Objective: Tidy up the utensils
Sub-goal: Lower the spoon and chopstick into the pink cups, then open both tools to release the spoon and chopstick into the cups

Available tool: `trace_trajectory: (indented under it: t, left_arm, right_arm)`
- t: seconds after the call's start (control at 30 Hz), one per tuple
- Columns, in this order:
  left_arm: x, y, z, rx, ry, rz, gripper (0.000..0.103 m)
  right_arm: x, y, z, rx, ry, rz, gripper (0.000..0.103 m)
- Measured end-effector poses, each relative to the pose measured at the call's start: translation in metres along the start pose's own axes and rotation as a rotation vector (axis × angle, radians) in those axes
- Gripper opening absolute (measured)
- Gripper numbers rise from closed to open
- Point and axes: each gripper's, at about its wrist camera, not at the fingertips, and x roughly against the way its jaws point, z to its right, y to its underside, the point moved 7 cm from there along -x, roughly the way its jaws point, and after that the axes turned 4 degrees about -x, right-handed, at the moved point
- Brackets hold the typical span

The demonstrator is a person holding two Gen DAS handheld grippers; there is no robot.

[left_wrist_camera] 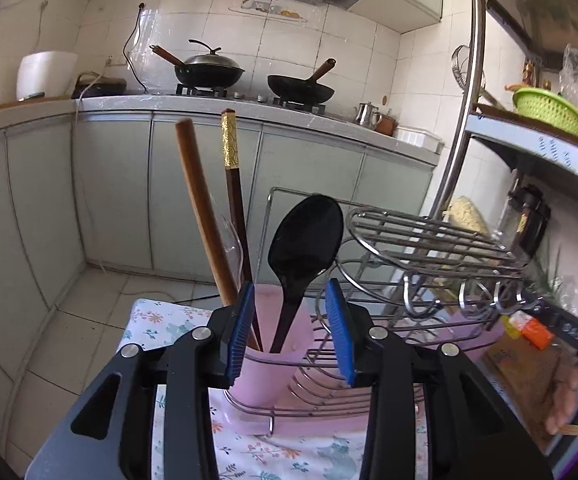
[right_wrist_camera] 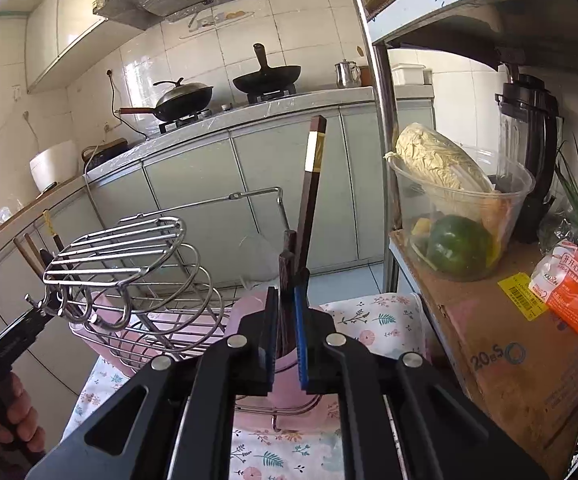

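1. The step looks like sorting sticks and spoons into the pink cups on the wire rack (left_wrist_camera: 429, 248).
2. The left claw (left_wrist_camera: 289, 328) is wide open and holds nothing. It sits low in the middle of the left view, with one pink cup (left_wrist_camera: 273, 364) between its fingers.
3. In that cup stand a black spoon (left_wrist_camera: 305, 240), a gold-tipped chopstick (left_wrist_camera: 235, 184) and a brown stick (left_wrist_camera: 201, 208). All point up, leaning a little to the upper left.
4. The right claw (right_wrist_camera: 287, 332) is nearly closed and pinches a dark chopstick (right_wrist_camera: 311, 184) near its bottom.
5. That chopstick stands almost straight up in the middle of the right view, its banded end on top. Its bottom goes toward the other pink cup (right_wrist_camera: 257, 308).
6. I think the next move is to let go gently, so the chopstick stays in the cup.
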Motion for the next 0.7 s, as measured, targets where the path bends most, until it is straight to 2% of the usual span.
trace_trajectory:
  t: [0.1,0.17,0.2,0.27,0.4,0.57,0.7]
  left_arm:
    - [-0.007,0.001,0.001,-0.011,-0.023,-0.001,0.037]
    - [-0.010,0.003,0.001,-0.019,-0.034,0.003,0.034]
    - [-0.011,0.003,0.003,-0.027,-0.041,0.009,0.030]
    - [-0.015,0.004,0.004,-0.045,-0.052,0.006,0.012]
    - [-0.010,0.003,0.003,-0.033,-0.051,0.015,0.010]
    - [0.018,-0.006,0.004,-0.066,-0.044,0.077,0.010]
    - [0.029,-0.007,-0.006,-0.020,-0.033,0.064,0.010]
  right_arm:
    - [0.002,0.000,-0.001,-0.001,-0.007,-0.002,0.009]
    - [0.003,0.001,-0.001,-0.009,-0.019,-0.004,0.014]
    - [0.004,0.002,-0.002,-0.012,-0.025,-0.004,0.015]
    - [0.005,0.002,-0.003,-0.017,-0.037,-0.007,0.018]
    - [0.009,0.002,-0.004,-0.007,-0.043,-0.003,0.020]
    - [0.015,0.000,-0.005,-0.010,-0.053,0.013,0.020]
    - [0.021,-0.002,-0.006,-0.030,-0.065,0.023,0.020]
